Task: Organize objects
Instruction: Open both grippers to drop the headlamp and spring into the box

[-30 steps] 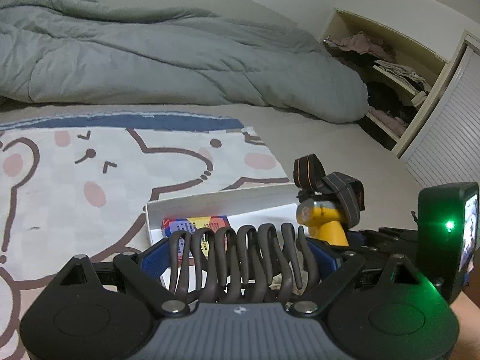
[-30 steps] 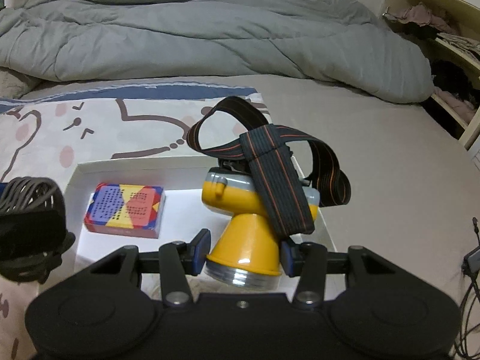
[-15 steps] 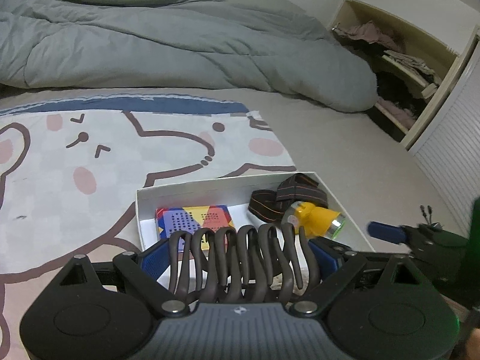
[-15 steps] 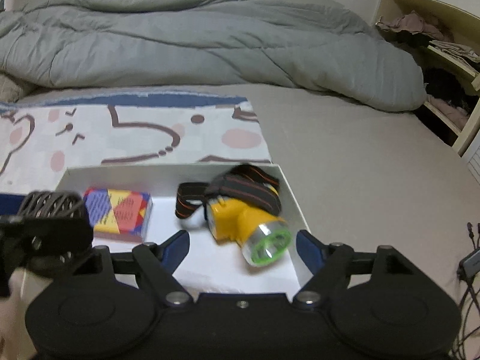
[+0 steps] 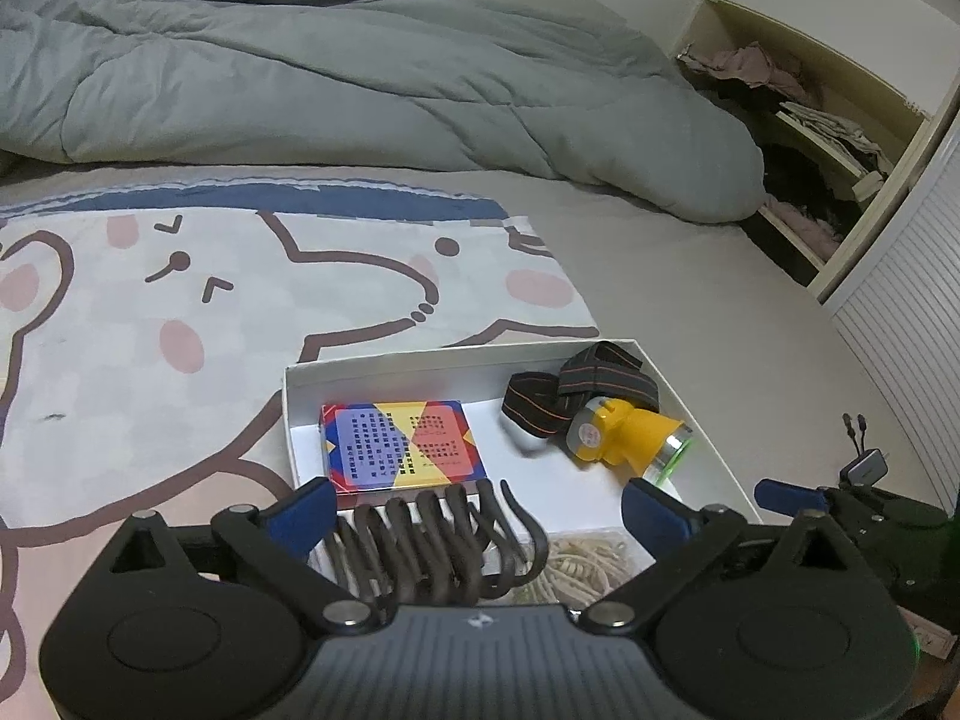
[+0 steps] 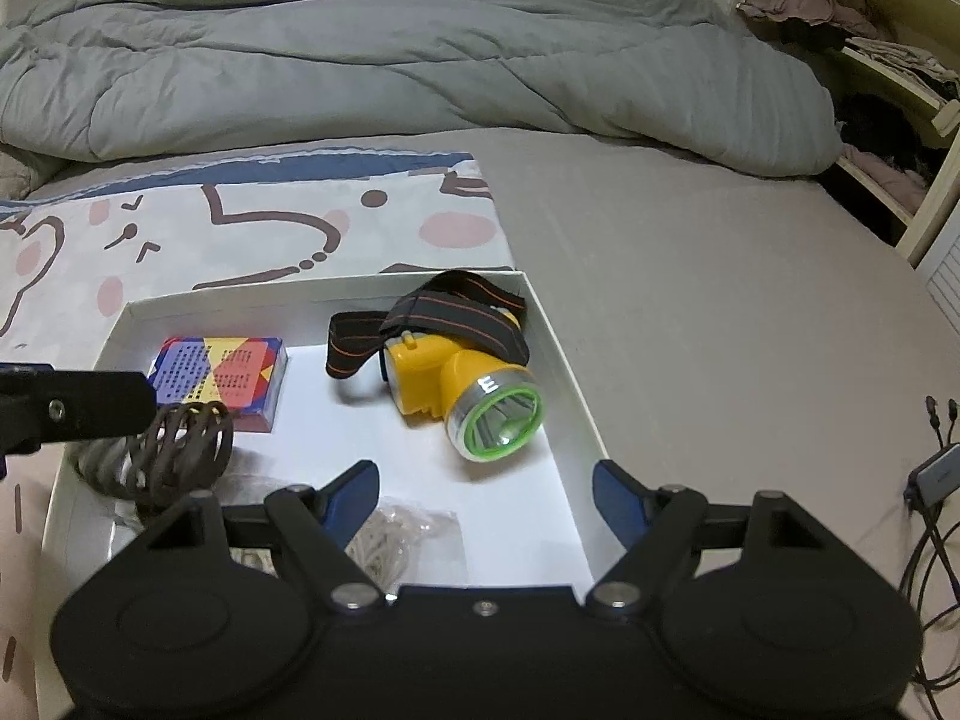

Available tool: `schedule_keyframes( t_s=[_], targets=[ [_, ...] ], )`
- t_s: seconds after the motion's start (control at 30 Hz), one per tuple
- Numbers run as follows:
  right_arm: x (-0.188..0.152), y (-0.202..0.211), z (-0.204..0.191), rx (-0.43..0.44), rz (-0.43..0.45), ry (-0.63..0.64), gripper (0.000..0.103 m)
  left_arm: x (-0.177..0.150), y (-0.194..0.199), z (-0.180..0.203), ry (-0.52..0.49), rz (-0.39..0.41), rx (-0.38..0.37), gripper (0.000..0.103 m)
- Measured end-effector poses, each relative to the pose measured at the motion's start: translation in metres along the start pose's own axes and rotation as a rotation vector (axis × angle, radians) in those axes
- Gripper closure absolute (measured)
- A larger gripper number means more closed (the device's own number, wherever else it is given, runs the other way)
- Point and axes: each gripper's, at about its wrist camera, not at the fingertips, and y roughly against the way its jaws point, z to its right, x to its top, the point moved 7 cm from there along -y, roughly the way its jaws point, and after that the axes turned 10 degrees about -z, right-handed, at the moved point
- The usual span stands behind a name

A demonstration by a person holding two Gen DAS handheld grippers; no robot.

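Observation:
A white open box lies on the bed. In it are a yellow headlamp with a dark strap, a colourful card box and a bag of pale cord. My left gripper is open; a dark coiled cable sits loose between its fingers at the box's near left. My right gripper is open and empty, just short of the headlamp.
A cartoon bear blanket covers the bed's left side. A grey duvet is heaped behind. An open wardrobe with clothes stands at the right. Cables and an adapter lie at the right edge.
My right gripper let go of the headlamp into the box and drew back open. My left gripper opened, and the coiled cable now sits loose in the box.

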Motion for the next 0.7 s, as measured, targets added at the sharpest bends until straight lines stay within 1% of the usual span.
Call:
schedule_keyframes(
  t_s=[0.1, 0.23, 0.33, 0.53, 0.7],
  targets=[
    [-0.002, 0.001, -0.002, 0.003, -0.008, 0.006, 0.024, -0.001, 0.005, 0.001, -0.015, 0.004, 0.01, 0.003],
    [-0.004, 0.008, -0.003, 0.007, -0.008, 0.002, 0.024, -0.003, 0.016, 0.002, -0.05, 0.017, 0.044, 0.003],
    [-0.004, 0.016, 0.0, 0.015, 0.0, -0.028, 0.024, -0.004, 0.026, -0.001, -0.06, 0.029, 0.068, 0.003],
    [-0.006, 0.036, 0.006, 0.033, 0.024, -0.087, 0.024, -0.005, 0.05, -0.004, -0.048, 0.058, 0.097, 0.003],
    [-0.007, 0.057, 0.007, 0.063, 0.05, -0.112, 0.023, -0.006, 0.071, -0.004, -0.074, 0.082, 0.139, 0.003]
  ],
)
